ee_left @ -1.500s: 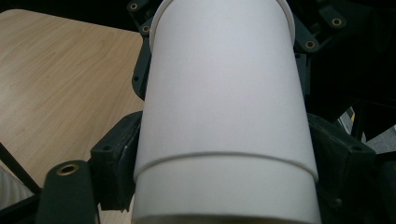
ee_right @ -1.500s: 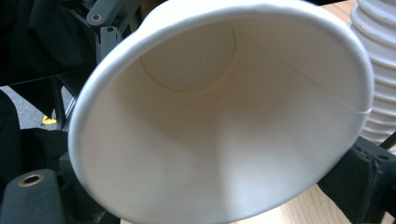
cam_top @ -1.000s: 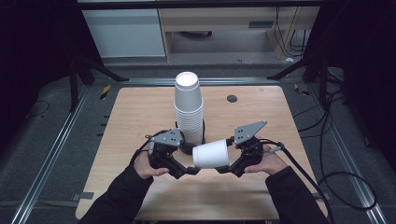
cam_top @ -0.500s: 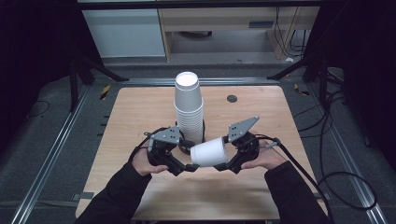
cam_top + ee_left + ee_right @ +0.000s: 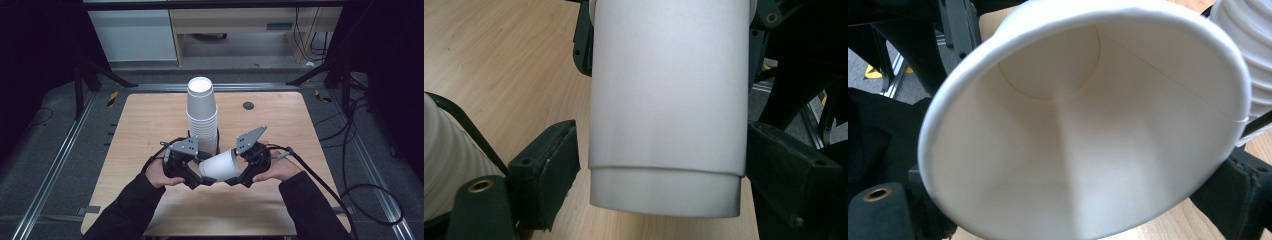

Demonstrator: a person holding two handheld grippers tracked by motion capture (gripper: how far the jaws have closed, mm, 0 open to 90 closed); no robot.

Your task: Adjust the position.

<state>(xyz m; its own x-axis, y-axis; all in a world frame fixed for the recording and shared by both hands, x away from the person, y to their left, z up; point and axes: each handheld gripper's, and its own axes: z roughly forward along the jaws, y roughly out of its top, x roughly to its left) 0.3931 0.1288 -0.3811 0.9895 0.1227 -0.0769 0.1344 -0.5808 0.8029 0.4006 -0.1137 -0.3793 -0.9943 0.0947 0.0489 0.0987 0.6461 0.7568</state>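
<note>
A white paper cup lies on its side in the air between my two grippers, just in front of a tall stack of upturned white cups. My right gripper is shut on the cup's wide rim end; in the right gripper view the cup's open mouth faces the camera. My left gripper is open, its jaws either side of the cup's base. A thin gap shows between the cup and the left pad.
The wooden table has a small black disc at its far right. Metal rails and cables run along both sides of the table. A white cabinet stands behind it.
The two grippers have drawn closer together. The right one has carried the cup slightly left, so its base now sits between the left gripper's jaws.
</note>
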